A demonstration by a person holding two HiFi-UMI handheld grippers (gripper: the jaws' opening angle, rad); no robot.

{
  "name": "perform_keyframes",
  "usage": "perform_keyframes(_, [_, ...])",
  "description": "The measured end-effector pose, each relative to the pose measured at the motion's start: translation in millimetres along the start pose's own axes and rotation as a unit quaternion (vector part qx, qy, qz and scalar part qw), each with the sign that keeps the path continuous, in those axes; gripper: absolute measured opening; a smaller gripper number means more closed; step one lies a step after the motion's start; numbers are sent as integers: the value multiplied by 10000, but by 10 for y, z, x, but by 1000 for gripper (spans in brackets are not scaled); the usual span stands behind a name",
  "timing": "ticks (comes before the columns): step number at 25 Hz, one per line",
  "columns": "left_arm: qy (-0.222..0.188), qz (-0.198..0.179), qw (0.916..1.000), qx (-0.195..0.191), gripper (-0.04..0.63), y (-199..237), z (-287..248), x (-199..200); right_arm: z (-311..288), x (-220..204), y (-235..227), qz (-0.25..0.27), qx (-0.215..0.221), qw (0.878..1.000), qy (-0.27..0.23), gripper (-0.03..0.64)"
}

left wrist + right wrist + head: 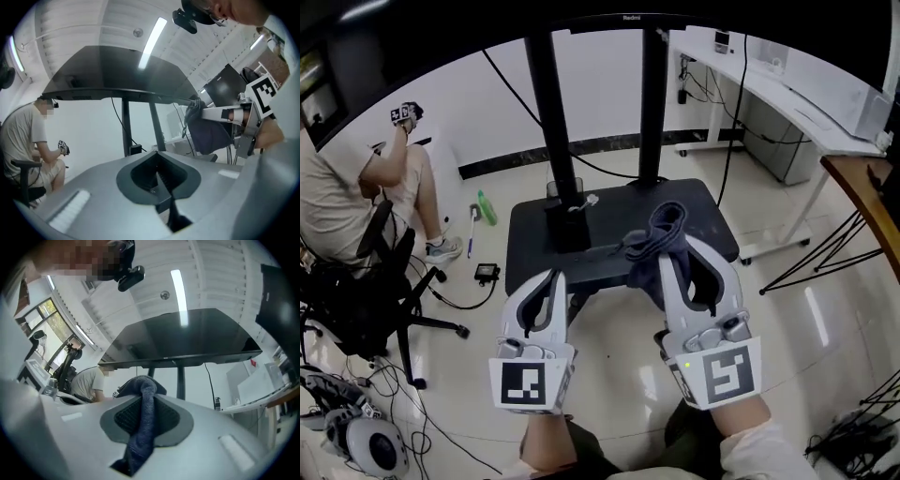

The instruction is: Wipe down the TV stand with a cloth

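Note:
The TV stand has a black base plate (605, 246) on the floor and two black posts (546, 112) rising to the screen (187, 336). A dark blue cloth (659, 242) is bunched over the base's front right part, and my right gripper (679, 246) is shut on it. In the right gripper view the cloth (143, 423) runs down between the closed jaws of the right gripper (145, 391). My left gripper (552, 277) hovers at the base's front edge, shut with nothing in it. The left gripper (158, 153) looks up under the screen, with the cloth (210, 133) to its right.
A person sits on an office chair (356, 291) at the left, with cables and a small black box (486, 273) on the floor nearby. A green bottle (487, 208) lies by the wall. A white desk (787, 94) and a wooden tabletop edge (862, 192) stand on the right.

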State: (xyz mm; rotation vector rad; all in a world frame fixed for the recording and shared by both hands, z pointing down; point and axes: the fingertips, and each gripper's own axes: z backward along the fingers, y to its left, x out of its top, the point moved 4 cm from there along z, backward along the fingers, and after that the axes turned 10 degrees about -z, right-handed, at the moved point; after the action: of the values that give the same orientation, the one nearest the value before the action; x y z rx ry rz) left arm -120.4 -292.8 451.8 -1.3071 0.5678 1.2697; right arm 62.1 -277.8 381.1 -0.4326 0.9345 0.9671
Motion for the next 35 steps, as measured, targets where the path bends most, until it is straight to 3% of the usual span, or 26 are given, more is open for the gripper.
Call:
perform_keyframes(2, [-150, 101, 9998, -127, 66, -104, -107, -18, -118, -113, -229, -117, -173, 9994, 259, 54])
perform_keyframes(5, [348, 222, 9976, -549, 66, -319, -158, -99, -573, -196, -685, -350, -399, 9966, 635, 54])
perform_keyframes(7, [370, 288, 9965, -686, 66, -400, -175, -83, -1050, -145, -936, -449, -400, 9947, 838, 55])
perform_keyframes(11, [222, 314, 9977, -554, 66, -329, -166, -71, -1992, 139, -1285, -260, -466, 9927, 1083, 55])
perform_keyframes(14, [39, 291, 9990, -351, 66, -168, -156, -96, -2319, 119, -1461, -164, -674, 9884, 1353, 55])
perform_keyframes(18, [271, 266, 9988, -297, 66, -30, -53, -137, -2067, -739, -1580, -593, -880, 9697, 2200, 55])
perform_keyframes(21, [-180, 261, 9994, -148, 66, 46, -86, -82, -1644, -1610, -1579, -921, -972, 9471, 2918, 55])
perform_keyframes(25, [-199, 245, 9992, -241, 66, -22, -109, -108, -1350, -2016, -1562, -1224, -980, 9300, 3324, 55])
perform_keyframes(29, [-231, 271, 9991, -245, 66, -35, -78, -101, -1253, -1955, -1393, -1403, -847, 9292, 3313, 55])
perform_keyframes(35, [-295, 109, 9995, -28, 66, 112, 20, -65, -1161, -1782, -553, -1445, -297, 9470, 2854, 55])
